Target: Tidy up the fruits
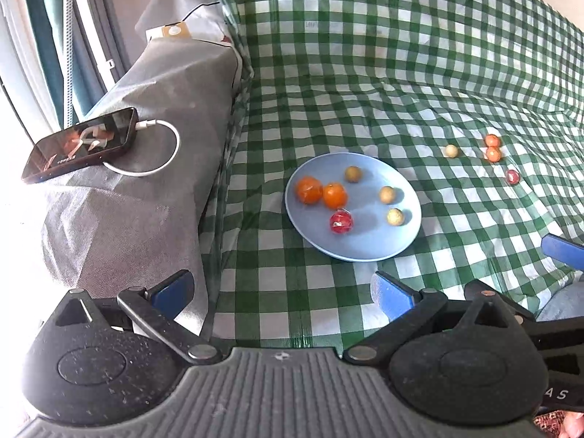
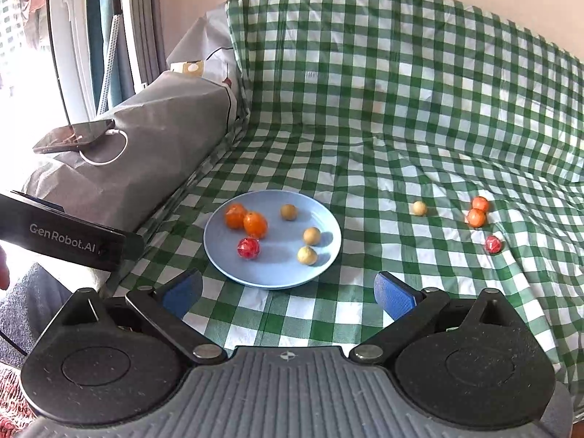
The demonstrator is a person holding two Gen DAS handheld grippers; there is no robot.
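A blue plate (image 1: 365, 244) (image 2: 270, 273) lies on the green checked cloth and holds two orange fruits (image 1: 321, 191) (image 2: 248, 221), a red fruit (image 1: 341, 221) (image 2: 248, 248) and three tan fruits (image 1: 387, 194) (image 2: 311, 235). To its right on the cloth lie a tan fruit (image 1: 451, 150) (image 2: 419, 208), two orange fruits (image 1: 492, 148) (image 2: 477, 212) and a red fruit (image 1: 512, 176) (image 2: 492, 244). My left gripper (image 1: 281, 292) is open and empty, near the plate's front left. My right gripper (image 2: 288, 292) is open and empty, just in front of the plate.
A grey-covered armrest (image 1: 153, 138) (image 2: 153, 146) stands at the left with a phone (image 1: 80, 144) (image 2: 73, 137) and its white cable on top. The cloth rises up a backrest (image 1: 401, 36) behind. The left gripper's body (image 2: 65, 237) shows at the right wrist view's left.
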